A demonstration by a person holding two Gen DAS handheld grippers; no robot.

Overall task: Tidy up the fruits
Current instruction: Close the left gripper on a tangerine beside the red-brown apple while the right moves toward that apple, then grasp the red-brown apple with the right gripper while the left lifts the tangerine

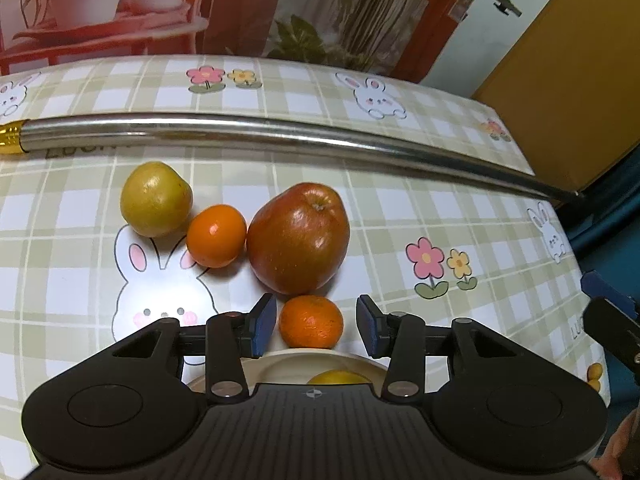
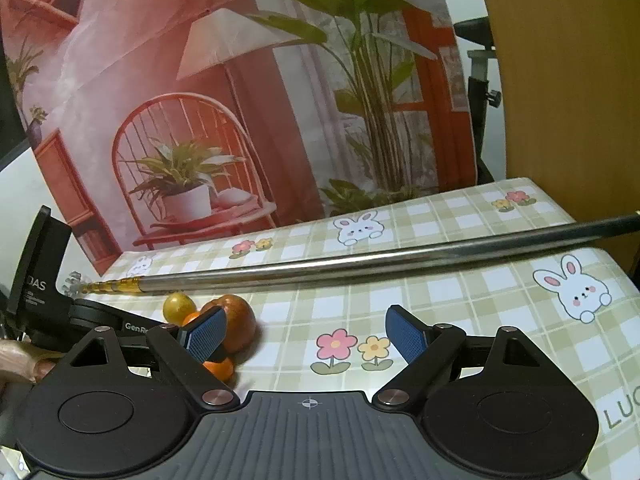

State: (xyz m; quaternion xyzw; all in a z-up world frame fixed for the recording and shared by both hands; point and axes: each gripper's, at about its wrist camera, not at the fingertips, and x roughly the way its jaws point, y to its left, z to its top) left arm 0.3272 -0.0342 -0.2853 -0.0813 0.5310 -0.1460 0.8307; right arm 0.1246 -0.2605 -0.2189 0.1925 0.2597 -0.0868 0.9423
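Writing: partial letters "LUC" (image 2: 618, 414) printed on the checked tablecloth (image 1: 400, 200), lower right of the right wrist view; a cut-off row of letters also shows under the metal pole (image 1: 280, 132) at left in the left wrist view. "GenR" and "DAS" read on the black body at the left edge of the right wrist view; the rest is hidden.
Container: pale bowl (image 1: 288, 364) at bottom centre of the left wrist view, mostly hidden by the tool; a yellow fruit (image 1: 340, 378) lies in it, only its top showing.
Fruit on cloth: yellow-green fruit (image 1: 156, 199) at centre left, touching an orange (image 1: 216, 235); red apple (image 1: 298, 238) just right of that orange; a second, smaller orange (image 1: 311, 322) below the apple, just beyond the bowl's rim.
Left gripper (image 1: 316, 326): jaws apart, standing on either side of the smaller orange with a gap at each pad; not pressing it.
Right gripper (image 2: 306, 338): jaws wide apart over bare cloth, nothing between them; the fruit cluster shows behind its left finger.
Pole: lies across the cloth beyond the fruit, gold end at left.
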